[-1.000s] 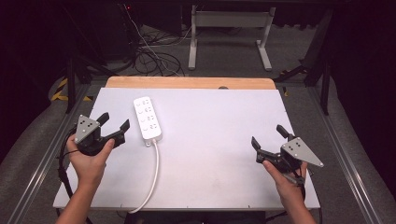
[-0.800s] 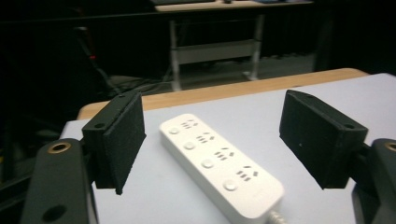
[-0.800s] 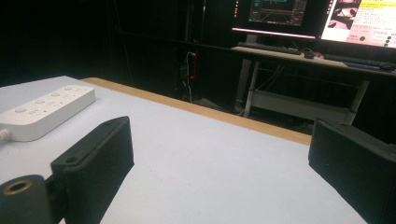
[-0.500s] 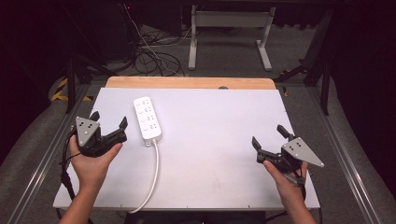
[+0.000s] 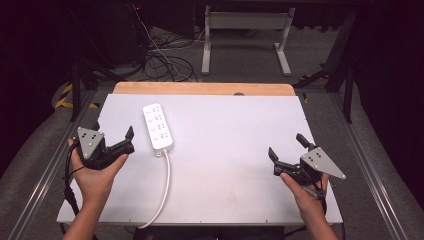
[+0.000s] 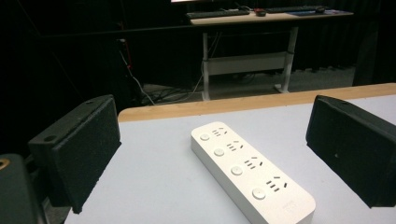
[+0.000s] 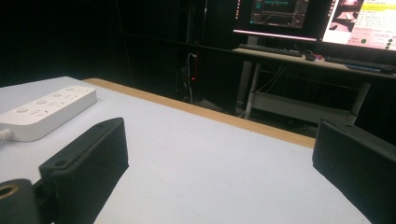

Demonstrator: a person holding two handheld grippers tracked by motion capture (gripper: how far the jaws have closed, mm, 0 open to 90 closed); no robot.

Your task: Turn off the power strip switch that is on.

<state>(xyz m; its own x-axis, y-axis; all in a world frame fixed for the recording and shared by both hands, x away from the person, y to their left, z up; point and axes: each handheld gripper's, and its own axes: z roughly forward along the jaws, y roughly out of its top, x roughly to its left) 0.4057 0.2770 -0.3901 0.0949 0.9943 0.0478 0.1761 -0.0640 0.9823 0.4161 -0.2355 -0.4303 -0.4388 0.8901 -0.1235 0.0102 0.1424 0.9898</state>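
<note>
power strip: white plastic, smooth, slight sheen
cord: white, smooth
table: matt pale top, far edge wood
left gripper pads: black, matt, grainy
right gripper: black, grey plate

Black tongs, grey 3-corner plates w/ screws, black cables

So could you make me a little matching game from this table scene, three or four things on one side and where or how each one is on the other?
Things:
1. power strip
2. left hand-held gripper
3. right hand-held gripper
4. power strip's cord

Places or states:
A. runs to the table's near edge and hangs over it
B. open, at the table's right side, far from the strip
C. lies flat, white, on the table's left half
D. open, just left of the strip, jaws just widened, nothing between them

Pairs: 1-C, 2-D, 3-B, 4-A
</note>
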